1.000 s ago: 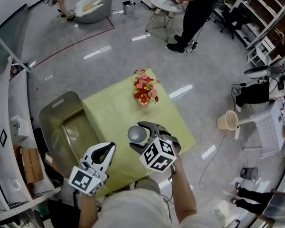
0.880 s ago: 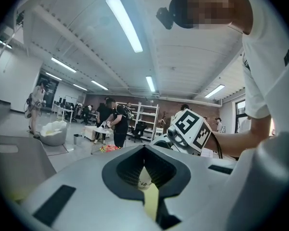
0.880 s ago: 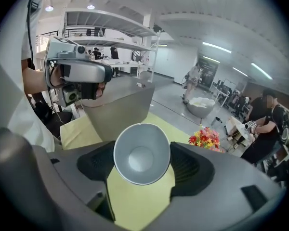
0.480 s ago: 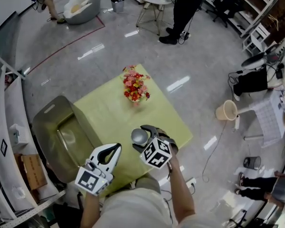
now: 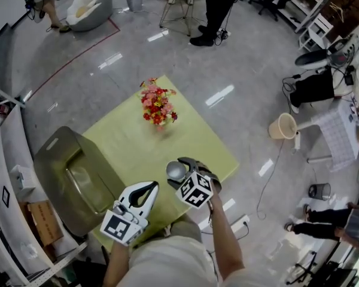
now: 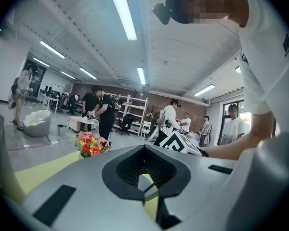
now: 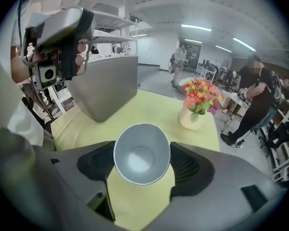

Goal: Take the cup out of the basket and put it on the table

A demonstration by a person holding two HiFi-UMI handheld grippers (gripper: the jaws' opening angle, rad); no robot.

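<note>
A grey metal cup (image 5: pixel 175 170) is held over the near part of the yellow-green table (image 5: pixel 137 136), with my right gripper (image 5: pixel 180 167) shut on it. In the right gripper view the cup (image 7: pixel 142 153) faces the camera mouth-first, and the dark pads (image 7: pixel 188 165) press on both its sides. The grey-green basket (image 5: pixel 66 172) stands at the table's left end, and its wall (image 7: pixel 108 88) rises beyond the cup. My left gripper (image 5: pixel 148 187) hangs near the table's front edge, left of the cup, tips together and empty (image 6: pixel 145 184).
A vase of red and pink flowers (image 5: pixel 157 103) stands at the table's far side, also in view as flowers (image 7: pixel 198 100). White shelving (image 5: pixel 12 178) and a cardboard box (image 5: pixel 45 220) lie left. A beige bucket (image 5: pixel 282 126) stands on the floor right. People stand farther off.
The head view has shifted, so the table and flowers sit higher and further left. The right gripper still holds the cup over the table's near part; the left gripper has stayed beside it.
</note>
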